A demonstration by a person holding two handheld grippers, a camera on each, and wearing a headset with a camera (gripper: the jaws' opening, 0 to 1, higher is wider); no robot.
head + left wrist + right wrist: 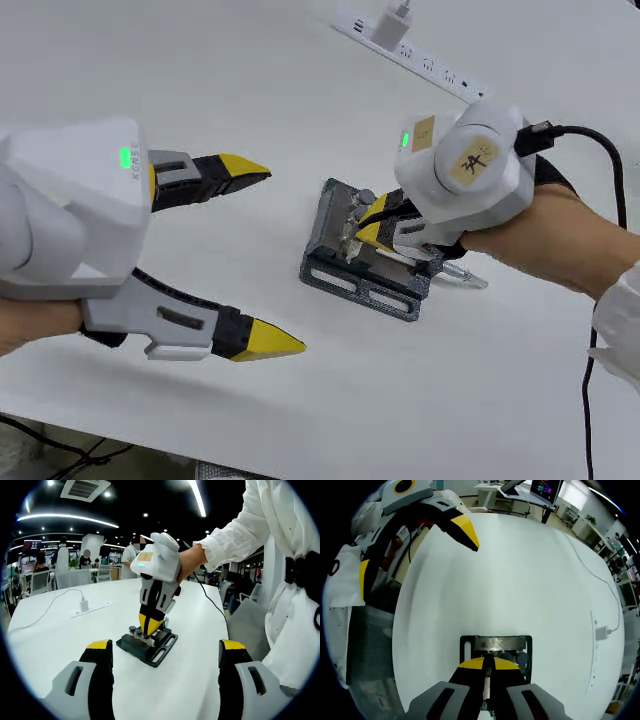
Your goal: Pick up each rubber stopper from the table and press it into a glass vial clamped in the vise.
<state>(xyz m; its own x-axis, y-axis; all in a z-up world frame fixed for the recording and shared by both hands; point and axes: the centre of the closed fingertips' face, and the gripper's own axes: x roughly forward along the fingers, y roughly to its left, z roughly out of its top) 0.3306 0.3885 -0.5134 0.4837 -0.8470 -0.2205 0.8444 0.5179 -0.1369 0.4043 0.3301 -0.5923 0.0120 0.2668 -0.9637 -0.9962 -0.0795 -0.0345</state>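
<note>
- My left gripper (258, 257) hangs released above the table (200, 60), jaws spread wide, well apart from the vise (352, 287).
- My right gripper (372, 228) is clenched, its yellow tips together and pointing down onto the top of the vise.
- I cannot tell whether a stopper is pinched between those tips.
- In the left gripper view, vials (134, 631) stand upright in the vise just beside the right gripper's tips, with dark stoppers (132, 628) on top.
- A power strip (410, 48) lies at the table's far edge.
</note>
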